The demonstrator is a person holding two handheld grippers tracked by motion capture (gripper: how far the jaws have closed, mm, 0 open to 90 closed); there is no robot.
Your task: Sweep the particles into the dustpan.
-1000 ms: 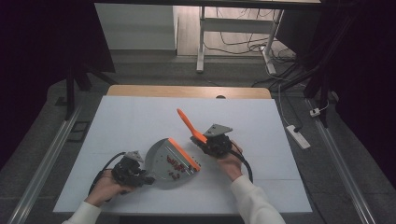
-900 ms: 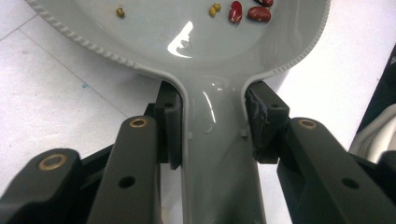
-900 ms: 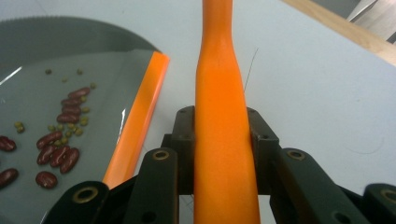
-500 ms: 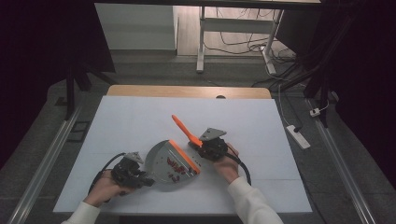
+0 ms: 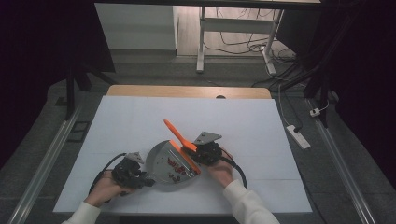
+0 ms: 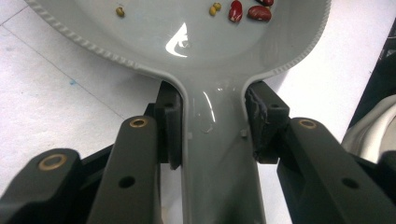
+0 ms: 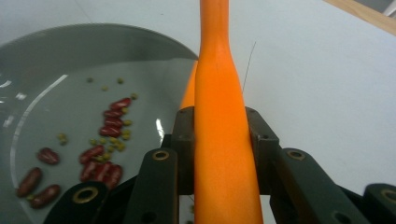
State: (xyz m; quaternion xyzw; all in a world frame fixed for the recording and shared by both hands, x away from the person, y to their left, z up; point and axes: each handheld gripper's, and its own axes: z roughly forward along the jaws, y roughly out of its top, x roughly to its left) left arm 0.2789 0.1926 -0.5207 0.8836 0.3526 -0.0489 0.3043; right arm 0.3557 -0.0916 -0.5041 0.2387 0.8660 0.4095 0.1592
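Between the left gripper's [image 6: 212, 126] jaws sits the handle of a glossy grey dustpan [image 6: 187, 37], clamped tight, flat on the white table [image 5: 233, 121]. Right gripper [image 7: 222, 140] is squeezing an orange brush handle [image 7: 219, 116] at the pan's edge, with red beans [image 7: 105, 140] and tiny yellowish bits scattered inside.

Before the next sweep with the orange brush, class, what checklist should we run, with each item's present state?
1. Left gripper clamped on the grey dustpan handle: ok.
2. Right gripper clamped on the orange brush handle: ok.
3. Red beans lie inside the pan: ok.
4. Brush head at the pan's open edge: ok.
5. Stray beans left on the white table: cannot tell.
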